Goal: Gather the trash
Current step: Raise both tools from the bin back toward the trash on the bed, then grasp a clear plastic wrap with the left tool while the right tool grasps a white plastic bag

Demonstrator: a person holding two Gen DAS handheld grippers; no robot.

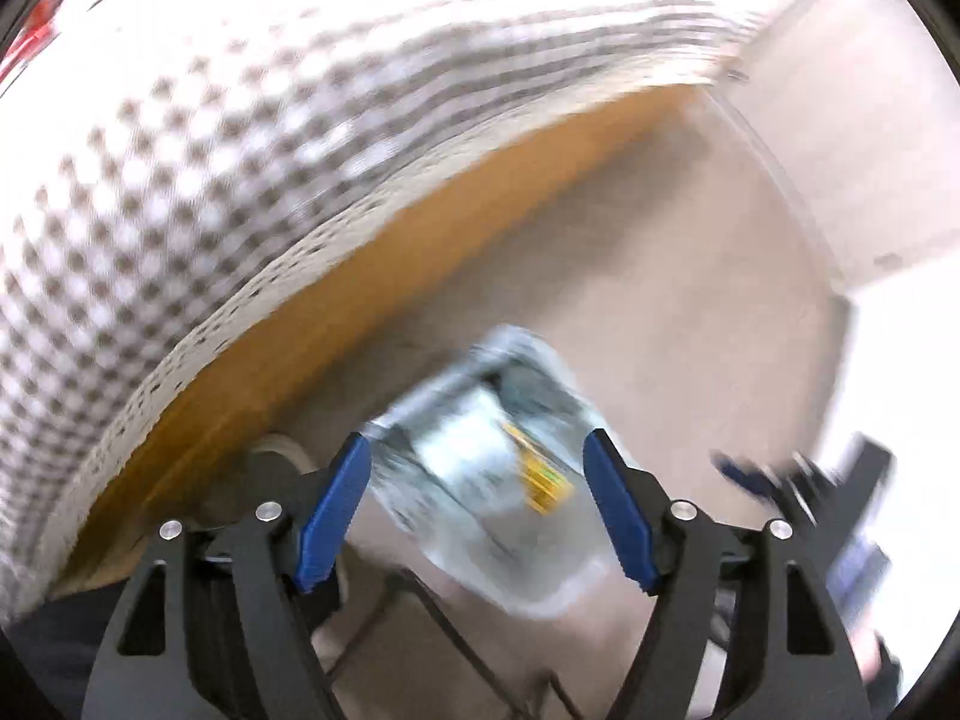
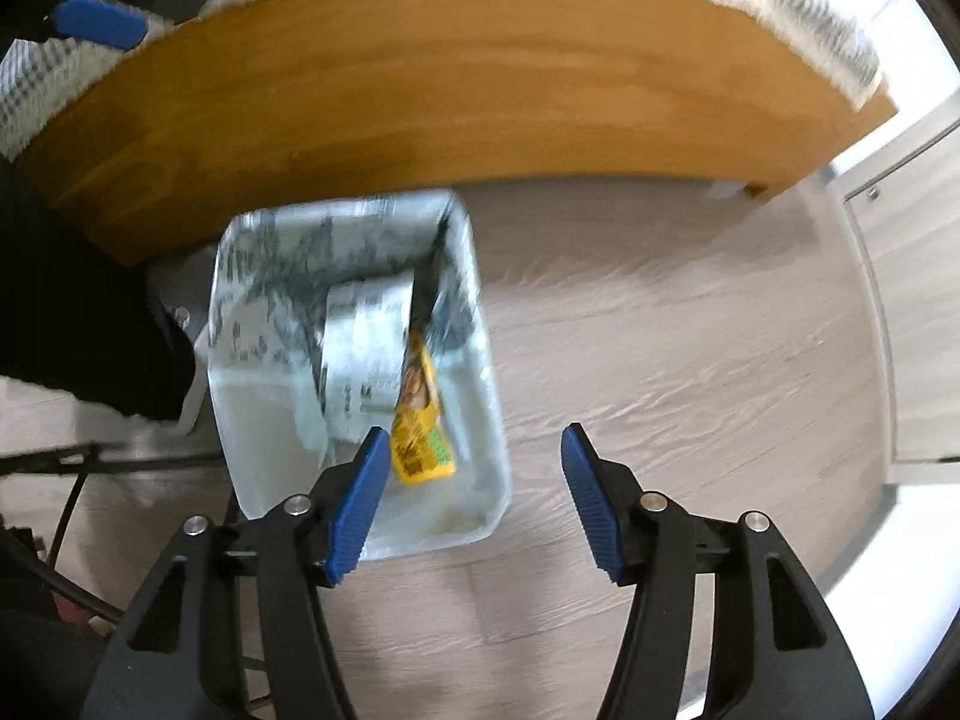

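The trash bin (image 2: 360,372), a pale container lined with a clear bag, stands on the wood-look floor (image 2: 660,330) just beside the wooden bed frame (image 2: 450,78), likely so that litter from the bed can be dropped straight down. Inside it lie a yellow wrapper (image 2: 420,426) and crumpled white paper (image 2: 366,336), so some trash is already collected.

The right gripper (image 2: 471,498) points down from above, the bin toward ten o'clock of it, fingers spread with nothing between them. The left gripper (image 1: 477,507) hangs over the bin too, fingers spread and empty; the checked bedcover (image 1: 210,180) fills its ten o'clock. Both look free to fetch more trash.
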